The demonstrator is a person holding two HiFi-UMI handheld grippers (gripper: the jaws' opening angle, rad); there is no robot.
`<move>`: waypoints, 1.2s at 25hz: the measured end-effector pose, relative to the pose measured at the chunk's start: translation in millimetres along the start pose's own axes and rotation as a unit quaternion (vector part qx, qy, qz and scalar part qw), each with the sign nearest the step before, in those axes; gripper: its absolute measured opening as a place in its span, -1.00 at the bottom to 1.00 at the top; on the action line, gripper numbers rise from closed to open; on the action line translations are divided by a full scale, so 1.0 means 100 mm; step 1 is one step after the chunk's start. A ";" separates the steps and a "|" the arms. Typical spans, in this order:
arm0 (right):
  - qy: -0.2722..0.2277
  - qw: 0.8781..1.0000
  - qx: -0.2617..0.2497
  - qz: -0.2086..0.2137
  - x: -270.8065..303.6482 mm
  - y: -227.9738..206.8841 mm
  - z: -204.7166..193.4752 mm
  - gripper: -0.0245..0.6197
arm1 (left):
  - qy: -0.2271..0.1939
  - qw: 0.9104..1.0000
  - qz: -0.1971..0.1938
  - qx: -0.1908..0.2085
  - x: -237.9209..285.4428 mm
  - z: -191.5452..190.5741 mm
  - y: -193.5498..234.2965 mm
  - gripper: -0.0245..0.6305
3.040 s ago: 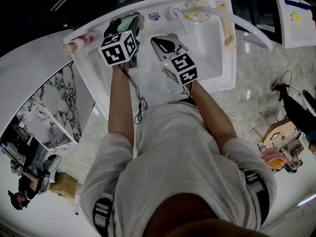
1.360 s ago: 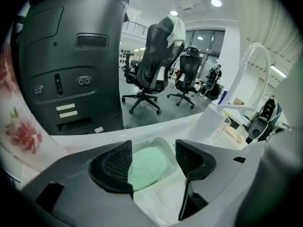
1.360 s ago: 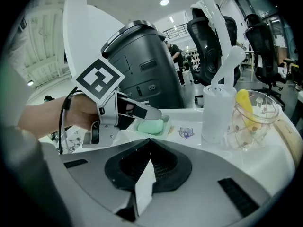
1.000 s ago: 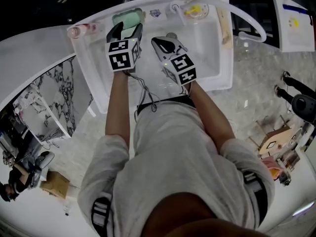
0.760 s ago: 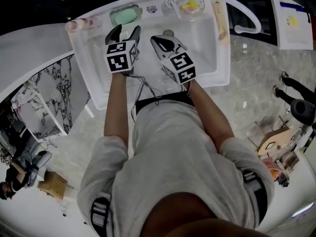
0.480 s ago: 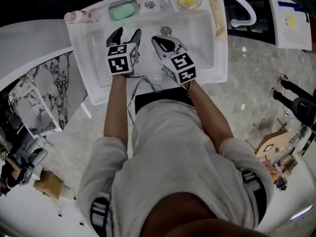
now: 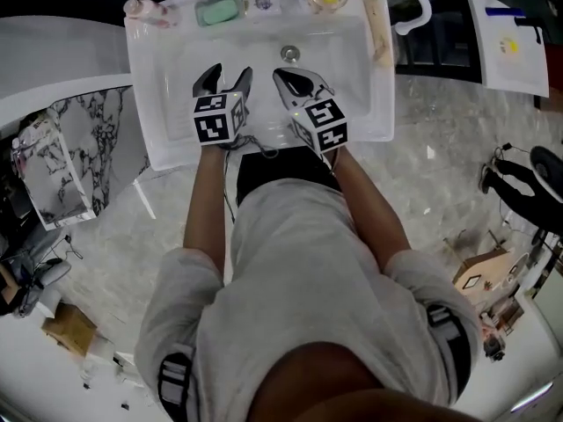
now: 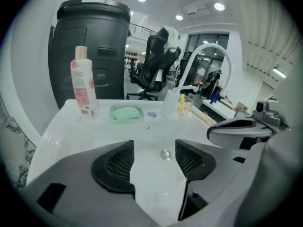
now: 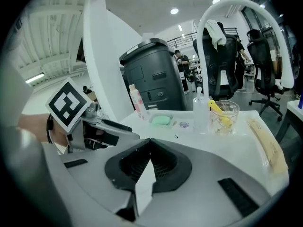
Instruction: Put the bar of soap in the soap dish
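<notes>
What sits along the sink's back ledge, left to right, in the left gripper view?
Pink-labelled bottle → green soap in its dish → clear bottle → glass cup.

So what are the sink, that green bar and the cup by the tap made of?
Sink: glossy white with soft reflections, so probably ceramic or enamel.
Green bar: matt, opaque and rounded, and it looks like soap.
Cup: clear, either glass or plastic. The yellow item inside shows through the wall.
</notes>
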State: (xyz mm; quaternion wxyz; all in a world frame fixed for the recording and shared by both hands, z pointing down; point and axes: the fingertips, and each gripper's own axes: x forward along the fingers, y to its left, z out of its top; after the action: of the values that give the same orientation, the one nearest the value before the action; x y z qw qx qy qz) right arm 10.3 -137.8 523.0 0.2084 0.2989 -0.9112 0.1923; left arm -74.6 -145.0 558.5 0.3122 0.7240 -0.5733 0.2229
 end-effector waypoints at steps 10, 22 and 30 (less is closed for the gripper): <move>-0.047 0.998 -0.042 0.008 -0.38 0.29 0.21 -0.93 | -0.048 0.998 0.042 -0.016 -0.70 -0.21 -0.25 -0.79; -0.071 0.994 -0.080 -0.016 -0.32 0.58 0.51 -0.92 | -0.137 0.989 0.047 -0.029 -1.21 0.02 -0.10 -0.87; -0.113 0.986 -0.109 -0.057 -0.31 0.71 1.08 -0.93 | -0.193 0.980 0.038 0.026 -1.61 0.49 0.10 -0.87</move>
State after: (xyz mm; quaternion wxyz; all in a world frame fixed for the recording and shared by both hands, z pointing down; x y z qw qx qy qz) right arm -39.9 -121.3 401.0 0.1457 0.3457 -0.9259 0.0440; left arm -125.3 -69.9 416.1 0.1679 0.7391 -0.6439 0.1051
